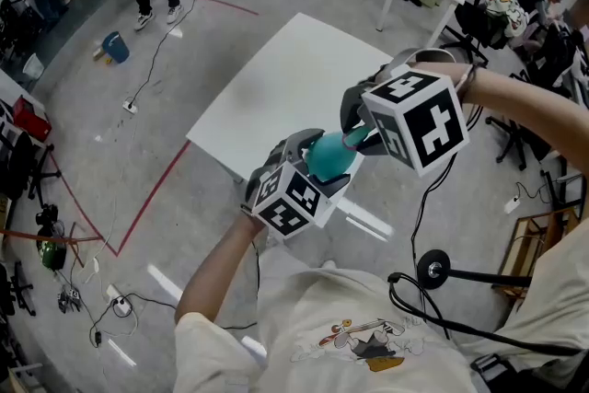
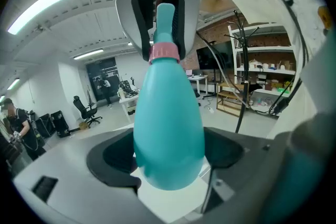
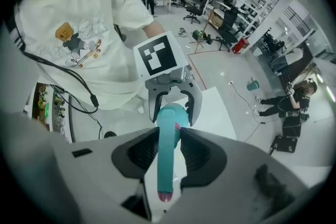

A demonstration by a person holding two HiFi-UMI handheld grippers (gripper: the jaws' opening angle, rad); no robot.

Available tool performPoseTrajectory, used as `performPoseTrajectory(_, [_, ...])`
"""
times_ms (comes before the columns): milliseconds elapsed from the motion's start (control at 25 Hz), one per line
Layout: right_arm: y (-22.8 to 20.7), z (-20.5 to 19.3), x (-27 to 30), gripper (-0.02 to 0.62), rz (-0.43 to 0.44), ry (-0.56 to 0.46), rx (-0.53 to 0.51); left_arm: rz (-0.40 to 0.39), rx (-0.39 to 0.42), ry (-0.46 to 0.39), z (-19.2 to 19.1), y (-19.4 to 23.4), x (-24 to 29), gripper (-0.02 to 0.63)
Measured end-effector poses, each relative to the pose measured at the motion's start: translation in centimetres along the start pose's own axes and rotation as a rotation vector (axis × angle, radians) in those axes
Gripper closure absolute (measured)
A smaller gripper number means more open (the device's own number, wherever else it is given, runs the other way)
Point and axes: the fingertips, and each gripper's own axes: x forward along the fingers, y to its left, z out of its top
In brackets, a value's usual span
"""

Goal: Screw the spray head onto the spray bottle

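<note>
The fingers (image 2: pixel 112 155) of the left gripper (image 2: pixel 170 161) are pinched on the wide lower body of the spray bottle (image 2: pixel 168 123), one pad against each flank. The bottle's base is hidden behind that bulge and cannot be made out. The fingers (image 3: pixel 139 151) of the right gripper (image 3: pixel 168 153) are pinched on the spray head (image 3: pixel 167 160), which is laid lengthwise between them with its pink nozzle tip (image 3: pixel 164 196) towards the camera.

The head is seated on the bottle's neck, where a pink collar (image 2: pixel 164 53) is seen between the two teal parts. How far the collar is threaded on cannot be told, since the neck is covered by it. The bottle is shown as a smooth, opaque teal pear shape narrowing to the neck. Because of the opaque wall, nothing can be said of any contents.

In the head view most of the bottle is covered by the two grippers, and only a teal stretch of shoulder and neck is visible between them. It is held tilted in the air, in front of the person's chest and above the near edge of the white bench (image 1: pixel 276 87). On the floor well beyond the bench a small blue container (image 1: pixel 115 47) is seen; it is too small for its contents to be judged.
</note>
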Motion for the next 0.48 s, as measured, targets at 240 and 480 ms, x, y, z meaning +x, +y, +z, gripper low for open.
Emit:
performPoseTrajectory(240, [-0.4, 0.4, 0.0, 0.466, -0.009, -0.008, 0.162, 0.131, -0.024, -0.002, -0.2, 0.8, -0.1, 0.207])
performPoseTrajectory(480, [-1.5, 1.0, -0.2, 0.466, -0.031, -0.017, 0.296, 0.236, -0.062, -0.003, -0.3, 1.8, -0.4, 0.207])
